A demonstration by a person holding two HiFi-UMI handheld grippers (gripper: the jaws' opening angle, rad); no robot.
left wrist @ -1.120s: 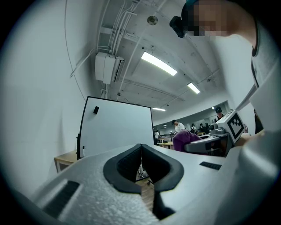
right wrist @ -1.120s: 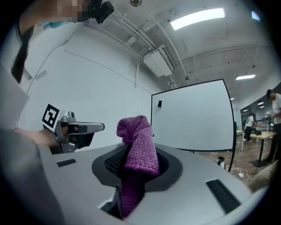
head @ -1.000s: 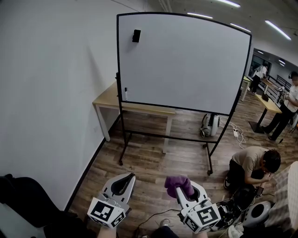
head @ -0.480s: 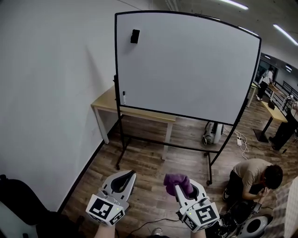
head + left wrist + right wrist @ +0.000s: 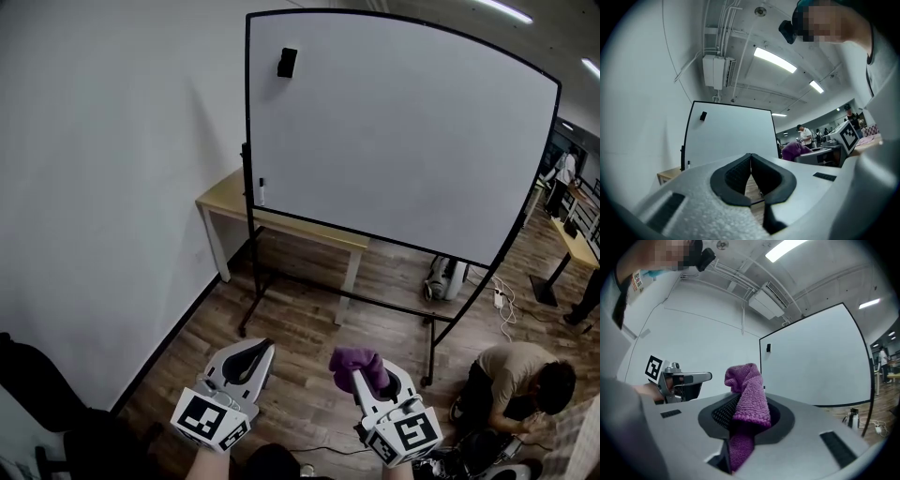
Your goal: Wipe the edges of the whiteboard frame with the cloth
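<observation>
A whiteboard (image 5: pixel 403 131) with a thin black frame (image 5: pixel 249 122) stands on a wheeled black stand ahead of me, well out of reach; it also shows as the whiteboard (image 5: pixel 731 136) in the left gripper view and the whiteboard (image 5: pixel 820 366) in the right gripper view. A small black eraser (image 5: pixel 287 63) clings near its top left corner. My right gripper (image 5: pixel 373 373) is shut on a purple cloth (image 5: pixel 360 365), whose bunched end sticks up out of the jaws (image 5: pixel 745 394). My left gripper (image 5: pixel 246 360) is shut with nothing in it (image 5: pixel 751 171).
A wooden table (image 5: pixel 225 199) stands behind the board against the white wall. A person (image 5: pixel 520 375) crouches on the wood floor at the right beside cables and equipment. A white device (image 5: pixel 446 278) and a power strip (image 5: pixel 500 299) lie behind the stand.
The view has drawn nearer to the whiteboard and swung slightly left, so the board looks larger. Both grippers keep their places and the cloth stays clamped.
</observation>
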